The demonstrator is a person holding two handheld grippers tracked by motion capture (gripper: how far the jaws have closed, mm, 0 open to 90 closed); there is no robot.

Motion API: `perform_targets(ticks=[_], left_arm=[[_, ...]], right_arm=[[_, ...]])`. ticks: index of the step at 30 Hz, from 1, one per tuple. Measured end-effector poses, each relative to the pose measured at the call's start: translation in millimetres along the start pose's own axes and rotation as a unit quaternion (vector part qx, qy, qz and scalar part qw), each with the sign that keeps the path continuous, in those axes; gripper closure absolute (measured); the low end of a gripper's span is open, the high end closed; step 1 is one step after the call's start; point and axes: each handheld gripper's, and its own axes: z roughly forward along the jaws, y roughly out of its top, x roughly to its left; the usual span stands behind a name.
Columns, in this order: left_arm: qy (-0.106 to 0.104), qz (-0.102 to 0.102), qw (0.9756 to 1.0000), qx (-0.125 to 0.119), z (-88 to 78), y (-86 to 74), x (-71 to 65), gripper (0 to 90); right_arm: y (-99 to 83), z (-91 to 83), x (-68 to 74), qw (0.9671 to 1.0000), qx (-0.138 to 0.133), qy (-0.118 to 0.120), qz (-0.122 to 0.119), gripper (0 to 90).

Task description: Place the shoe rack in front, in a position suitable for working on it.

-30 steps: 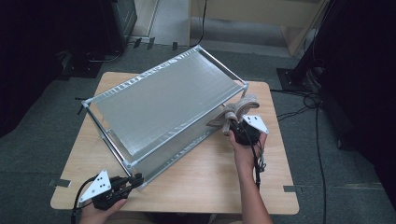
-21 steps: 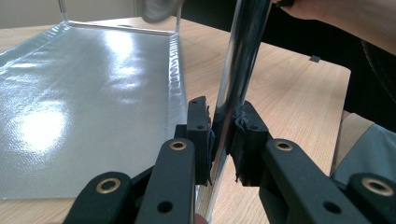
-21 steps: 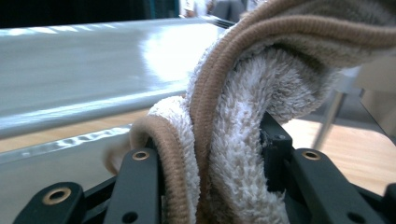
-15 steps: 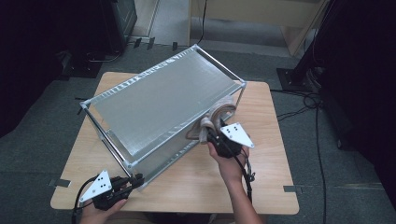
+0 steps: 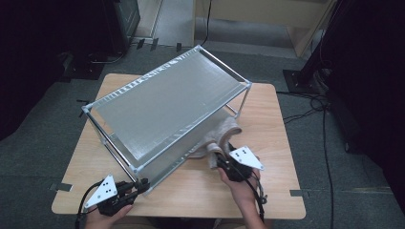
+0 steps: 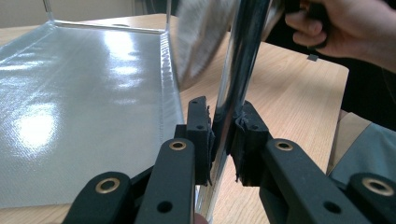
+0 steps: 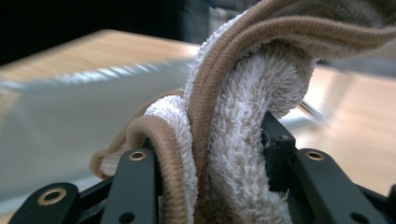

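A two-tier silver metal-framed rack with grey fabric shelves stands slantwise on the light wooden table, and a folded beige terry towel lies at its near right side, partly under the upper shelf.

Lighting is coming from overhead, and the counter is sitting in a bright pool while the floor and the far corners are dropping off into near black. The silvery shelf sheet is looking washed out and pale in the high view, and in the left gripper view it's throwing back soft white glare patches on the near left. The chrome post is catching streaky reflections too. The high view is looking a bit soft and grainy overall. In the right gripper view the towel is staying sharp up close, but everything behind it is smearing into blur, especially the far left.
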Motion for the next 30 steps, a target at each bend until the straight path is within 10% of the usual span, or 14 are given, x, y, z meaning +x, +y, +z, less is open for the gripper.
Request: perform_targets(ticks=[5, 9, 20, 30], left_arm=[[-0.006, -0.004, 1.0, 0.001, 8.3, 1.4, -7.4, 78.8], [0.0, 0.016, 0.9997, 0.016, 14.4, 2.7, -12.5, 75.8], [-0.041, 0.009, 0.999, -0.017, -15.6, 4.6, 3.9, 48.5], [0.014, -0.019, 0.9995, -0.022, -31.0, 1.8, 22.9, 44.2]], right_arm=[[-39.5, -8.0, -54.1, 0.9924, 0.068, -0.092, 0.046, 57.0], [-54.4, -11.0, -70.2, 0.9852, 0.098, -0.118, 0.077, 42.7], [-20.0, -36.1, -42.7, 0.9931, 0.044, -0.097, 0.049, 12.7], [-19.5, -35.8, -47.4, 0.9859, 0.073, -0.137, 0.063, 14.7]])
